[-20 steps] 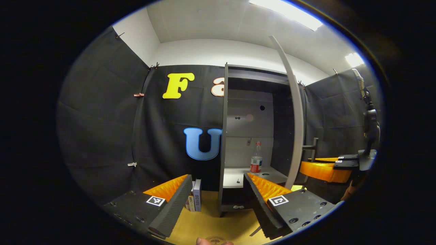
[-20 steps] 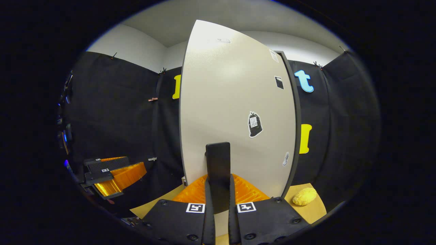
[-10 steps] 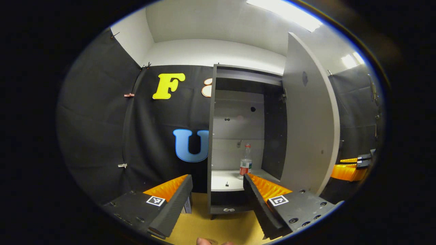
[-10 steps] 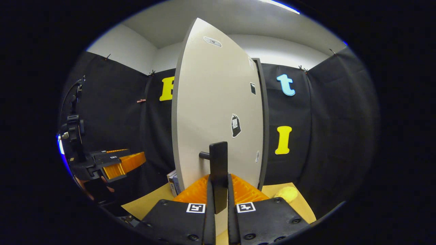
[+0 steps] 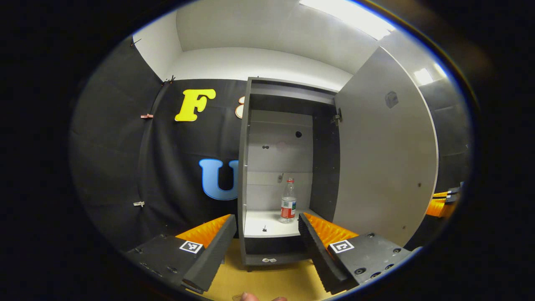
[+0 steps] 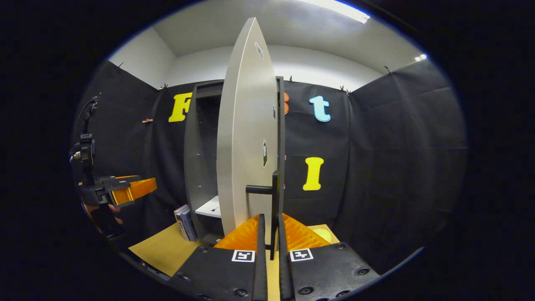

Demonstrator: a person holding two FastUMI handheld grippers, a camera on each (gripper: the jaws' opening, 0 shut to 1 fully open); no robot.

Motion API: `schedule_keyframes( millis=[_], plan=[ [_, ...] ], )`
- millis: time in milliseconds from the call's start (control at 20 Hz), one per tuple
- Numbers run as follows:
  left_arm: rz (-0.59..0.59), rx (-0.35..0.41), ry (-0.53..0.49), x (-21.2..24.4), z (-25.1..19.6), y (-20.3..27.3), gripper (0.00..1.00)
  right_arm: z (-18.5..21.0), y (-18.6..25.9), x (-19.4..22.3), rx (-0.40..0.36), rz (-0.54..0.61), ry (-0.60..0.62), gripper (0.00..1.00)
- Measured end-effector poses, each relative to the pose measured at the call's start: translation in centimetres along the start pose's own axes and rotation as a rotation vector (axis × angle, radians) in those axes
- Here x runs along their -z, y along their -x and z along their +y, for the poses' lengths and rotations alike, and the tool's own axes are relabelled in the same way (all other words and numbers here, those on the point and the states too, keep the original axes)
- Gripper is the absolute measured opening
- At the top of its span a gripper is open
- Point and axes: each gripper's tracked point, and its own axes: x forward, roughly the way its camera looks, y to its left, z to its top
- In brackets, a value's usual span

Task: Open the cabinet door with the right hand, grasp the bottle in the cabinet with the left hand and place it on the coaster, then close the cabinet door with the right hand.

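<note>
The grey cabinet [image 5: 246, 167] stands open. A clear bottle [image 5: 288, 200] with a red label is upright on its white shelf [image 5: 261, 223]. My left gripper [image 5: 265, 218] is open in front of the cabinet, short of the shelf, and the bottle shows just left of its right fingertip. The pale door [image 5: 384, 159] is swung out to the right. In the right gripper view the door [image 6: 246, 138] is nearly edge-on, and my right gripper [image 6: 271, 219] is shut on its black bar handle [image 6: 273, 196]. The left gripper [image 6: 125, 190] hangs at the far left there.
The cabinet rests on a tan tabletop [image 6: 167, 248]. A few books [image 6: 184, 217] stand against the cabinet's left side. A yellow lumpy object [image 6: 319, 232] lies on the table behind the door. Black cloth walls close in on all sides.
The door has swung from half open to wide open with the right gripper holding the handle. The cabinet's inside and the bottle now face the left gripper squarely.
</note>
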Motion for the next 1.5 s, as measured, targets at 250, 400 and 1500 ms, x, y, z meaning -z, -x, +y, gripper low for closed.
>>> schedule_keyframes(
  millis=[250, 400, 1500],
  plan=[
    [-0.011, 0.013, 0.004, -0.2, -1.4, -1.1, 0.94, -1.7, 0.1, -0.3, 0.065, -0.004, -0.022, 0.12],
    [-0.004, 0.019, 0.004, -0.1, -2.5, -1.9, 0.94, -1.7, 0.0, -0.2, 0.065, -0.007, -0.027, 0.12],
    [0.047, 0.074, 0.003, 4.5, -10.5, -21.6, 0.94, -8.0, 0.0, 0.2, 0.238, -0.04, -0.025, 0.97]
  ],
)
